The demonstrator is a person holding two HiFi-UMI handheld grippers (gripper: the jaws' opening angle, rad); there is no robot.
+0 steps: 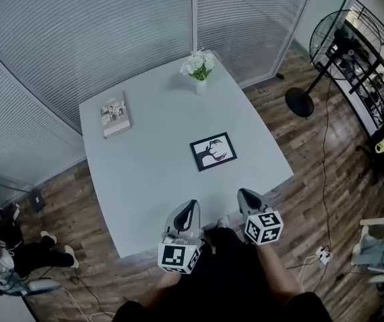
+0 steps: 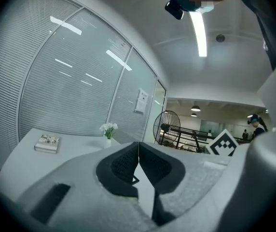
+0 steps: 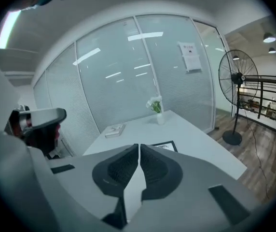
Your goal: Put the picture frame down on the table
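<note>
The black picture frame [image 1: 213, 151] with a black-and-white deer print lies flat on the pale table [image 1: 152, 173], right of its middle. Part of it shows beyond the jaws in the right gripper view [image 3: 164, 146]. Both grippers hang over the table's near edge, close to the person's body, well short of the frame. My left gripper [image 1: 190, 205] is shut with nothing between its tips [image 2: 138, 144]. My right gripper [image 1: 246, 194] is also shut and empty, its jaws meeting at the tips [image 3: 139, 146].
A book [image 1: 115, 115] lies at the table's far left and a white vase of flowers [image 1: 199, 66] stands at the far edge. A pedestal fan [image 1: 326, 49] and black shelving stand on the wood floor at right. Glass walls with blinds run behind the table.
</note>
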